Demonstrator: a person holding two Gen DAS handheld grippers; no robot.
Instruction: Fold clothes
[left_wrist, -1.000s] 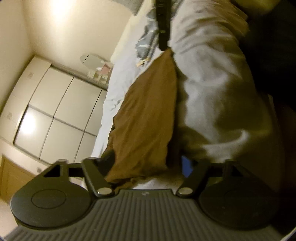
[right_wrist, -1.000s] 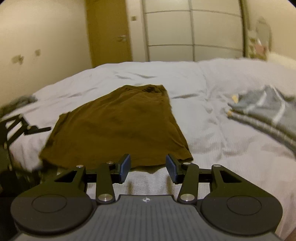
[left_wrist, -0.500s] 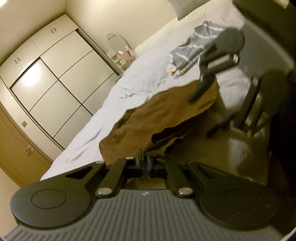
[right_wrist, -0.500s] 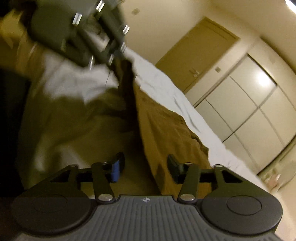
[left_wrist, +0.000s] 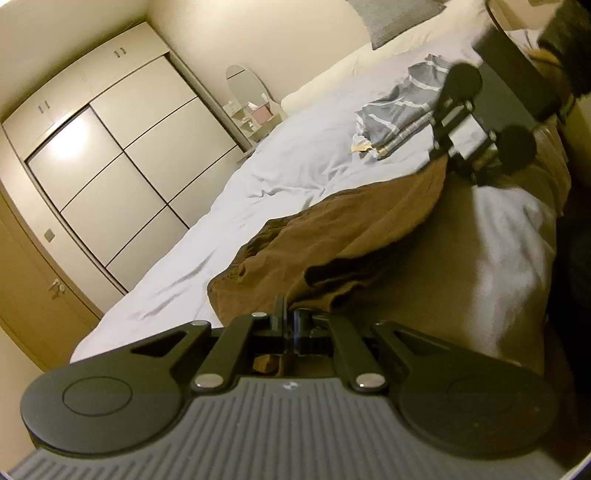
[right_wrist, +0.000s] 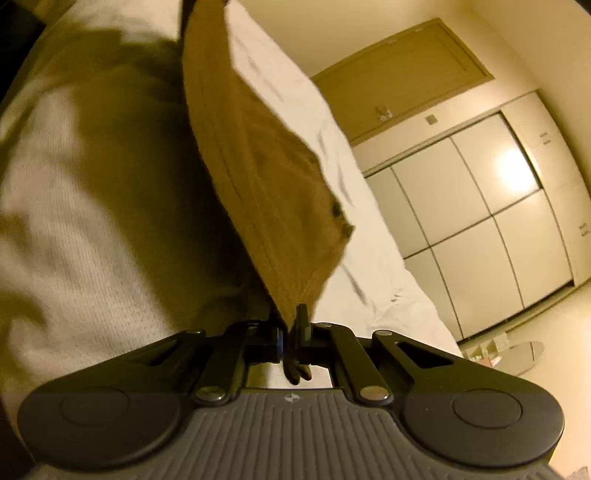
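A brown garment (left_wrist: 354, 236) lies on the white bed (left_wrist: 280, 177), its near edge lifted. My left gripper (left_wrist: 290, 328) is shut on one near corner of it. In the left wrist view my right gripper (left_wrist: 441, 155) pinches the opposite near corner, at the upper right. In the right wrist view the brown garment (right_wrist: 258, 166) stretches away from my right gripper (right_wrist: 291, 332), which is shut on its corner, with a fold of cloth sticking out behind the closed jaws.
A folded grey striped garment (left_wrist: 402, 110) lies farther up the bed (right_wrist: 369, 258). A white sliding wardrobe (left_wrist: 122, 162), a brown door (right_wrist: 402, 74) and a small oval mirror (left_wrist: 245, 83) line the walls. A dark sleeve (left_wrist: 565, 40) shows at the upper right.
Both grippers were open one second ago. The left one shut on a near corner of the brown garment, then the right one shut on the other, and the near edge rose off the bed.
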